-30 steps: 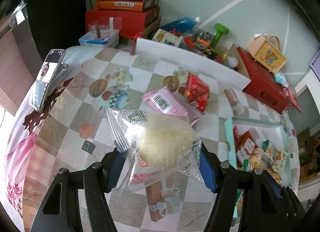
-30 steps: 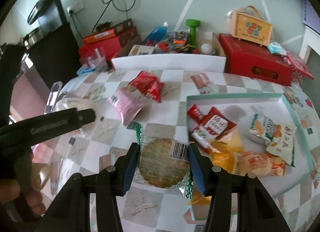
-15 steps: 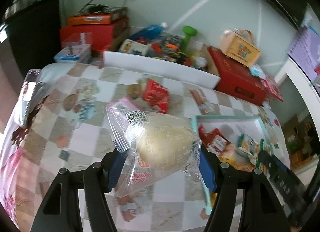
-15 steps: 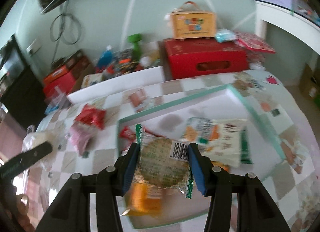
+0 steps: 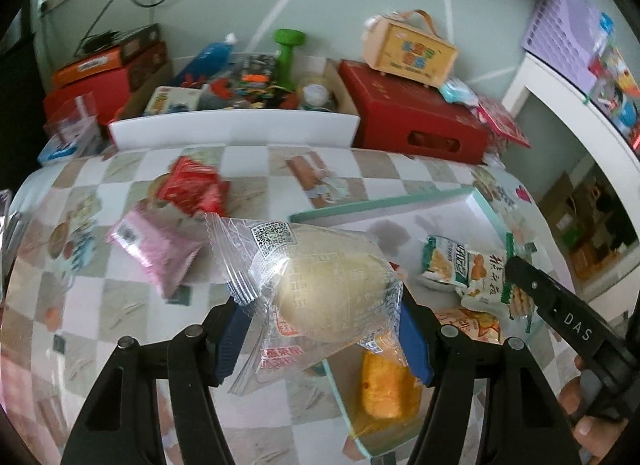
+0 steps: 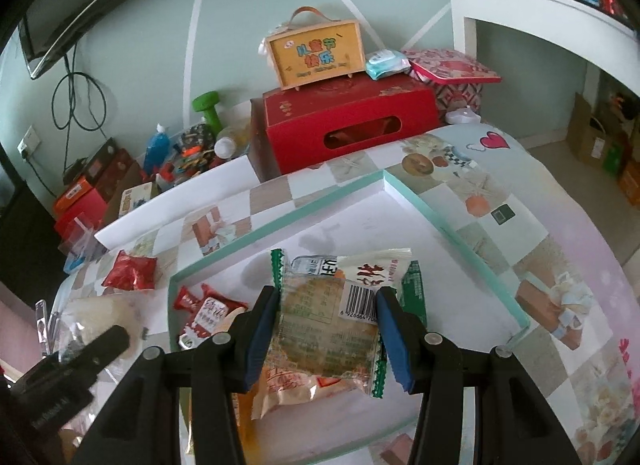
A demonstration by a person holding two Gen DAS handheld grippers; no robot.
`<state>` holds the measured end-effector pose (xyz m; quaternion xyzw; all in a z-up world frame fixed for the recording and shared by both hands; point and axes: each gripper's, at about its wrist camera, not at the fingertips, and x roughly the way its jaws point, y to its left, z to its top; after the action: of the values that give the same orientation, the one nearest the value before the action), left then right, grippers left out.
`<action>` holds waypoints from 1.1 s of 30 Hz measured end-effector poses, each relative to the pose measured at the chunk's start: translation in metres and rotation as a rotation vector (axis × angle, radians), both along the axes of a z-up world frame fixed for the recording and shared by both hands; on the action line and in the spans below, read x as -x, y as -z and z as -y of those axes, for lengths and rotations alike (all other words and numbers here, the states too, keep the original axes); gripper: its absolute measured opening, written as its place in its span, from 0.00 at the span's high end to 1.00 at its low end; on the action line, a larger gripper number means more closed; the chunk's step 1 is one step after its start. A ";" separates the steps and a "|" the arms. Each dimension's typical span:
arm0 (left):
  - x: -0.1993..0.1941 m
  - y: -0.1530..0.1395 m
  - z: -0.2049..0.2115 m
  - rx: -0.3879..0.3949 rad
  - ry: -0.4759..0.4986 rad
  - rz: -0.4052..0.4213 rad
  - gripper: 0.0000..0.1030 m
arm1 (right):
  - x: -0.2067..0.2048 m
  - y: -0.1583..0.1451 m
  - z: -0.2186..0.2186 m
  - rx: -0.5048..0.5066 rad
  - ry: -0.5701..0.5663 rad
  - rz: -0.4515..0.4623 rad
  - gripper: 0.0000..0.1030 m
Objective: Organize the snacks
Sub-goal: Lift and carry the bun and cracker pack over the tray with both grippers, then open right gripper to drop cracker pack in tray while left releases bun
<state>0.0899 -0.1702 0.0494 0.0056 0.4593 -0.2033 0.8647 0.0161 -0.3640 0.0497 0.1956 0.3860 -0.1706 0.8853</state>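
The left gripper (image 5: 326, 317) pinches a clear-wrapped pale bun (image 5: 332, 297) between its blue pads; the wrapper carries a QR code at its upper left and red Chinese print near the bottom that is too blurred to read. It hangs over the near-left corner of the mint-edged tray (image 5: 384, 207). In the tray, at 3 o'clock from the bun, lies a white-and-green snack bag (image 5: 464, 265) with black Chinese characters, and at 6 o'clock an orange packet (image 5: 384, 389). On the checked tablecloth (image 5: 80, 297) at 9 o'clock lies a pink packet (image 5: 154, 243), and at 11 o'clock a red packet (image 5: 192, 187).

The right gripper (image 6: 328, 329) pinches a round biscuit pack (image 6: 320, 325) with green serrated ends and a barcode starting "6 926664". It hangs above the tray's middle. At its 9 o'clock in the tray is a red-and-white packet (image 6: 210, 315). At 12 o'clock, beyond the table, an orange carry box (image 6: 316, 55) with colourful Chinese lettering stands on a red carton (image 6: 348, 121). The other gripper's arm reads "DAS" in the left wrist view.
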 end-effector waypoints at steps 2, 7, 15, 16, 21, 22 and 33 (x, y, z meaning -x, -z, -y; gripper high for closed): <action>0.000 0.002 0.009 -0.003 0.021 0.009 0.34 | -0.001 0.001 0.002 0.003 0.000 0.003 0.48; 0.002 0.006 0.033 -0.006 0.076 0.021 0.34 | -0.005 0.004 0.004 0.001 -0.003 0.003 0.48; 0.007 0.014 0.060 -0.023 0.132 0.023 0.34 | -0.004 0.007 0.013 -0.008 0.018 -0.004 0.48; 0.007 0.015 0.063 -0.024 0.138 0.022 0.34 | -0.004 0.007 0.014 -0.009 0.020 -0.005 0.48; 0.011 0.016 0.068 -0.029 0.151 0.022 0.34 | -0.004 0.008 0.014 -0.009 0.020 -0.007 0.48; 0.011 0.015 0.068 -0.027 0.152 0.020 0.33 | -0.004 0.008 0.014 -0.007 0.020 -0.007 0.47; 0.009 0.012 0.059 -0.016 0.141 -0.027 0.27 | -0.006 0.008 0.013 -0.004 0.010 -0.009 0.46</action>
<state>0.0806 -0.2293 0.0369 0.0423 0.4709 -0.2601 0.8419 0.0225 -0.3766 0.0413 0.1985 0.3892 -0.1751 0.8823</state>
